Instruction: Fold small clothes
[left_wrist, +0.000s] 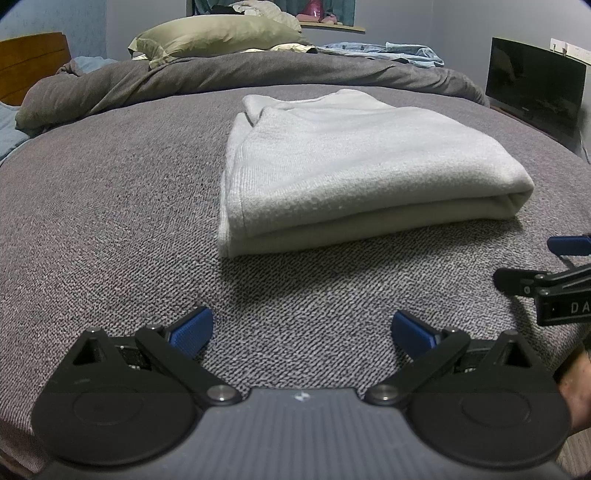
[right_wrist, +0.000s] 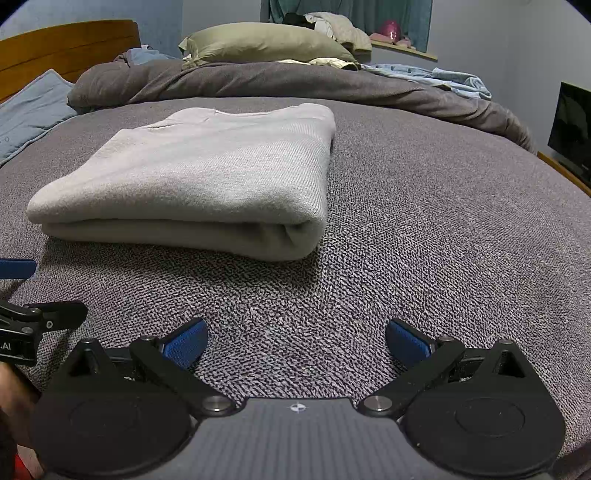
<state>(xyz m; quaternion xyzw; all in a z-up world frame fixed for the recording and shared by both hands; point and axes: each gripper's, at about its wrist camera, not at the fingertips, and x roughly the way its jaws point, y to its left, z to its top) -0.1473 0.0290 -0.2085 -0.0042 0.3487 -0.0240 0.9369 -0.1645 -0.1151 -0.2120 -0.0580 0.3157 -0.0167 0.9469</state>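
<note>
Sweater, pale grey, lies folded into a compact rectangle on the bed, its doubled edge facing me, which I judge marks the fold as finished. I hold both tongs low over the bedspread, apart from the cloth. Left tongs stand wide open and grip nothing; right tongs likewise gape empty, just short of the sweater.

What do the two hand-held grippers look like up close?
Both look alike. The left hand-held gripper and right hand-held gripper have blue ribbed fingertip pads on black angular link arms with silver pivot screws, round black discs at the sides, and a ribbed dark grey body. White letters mark one side.
</note>
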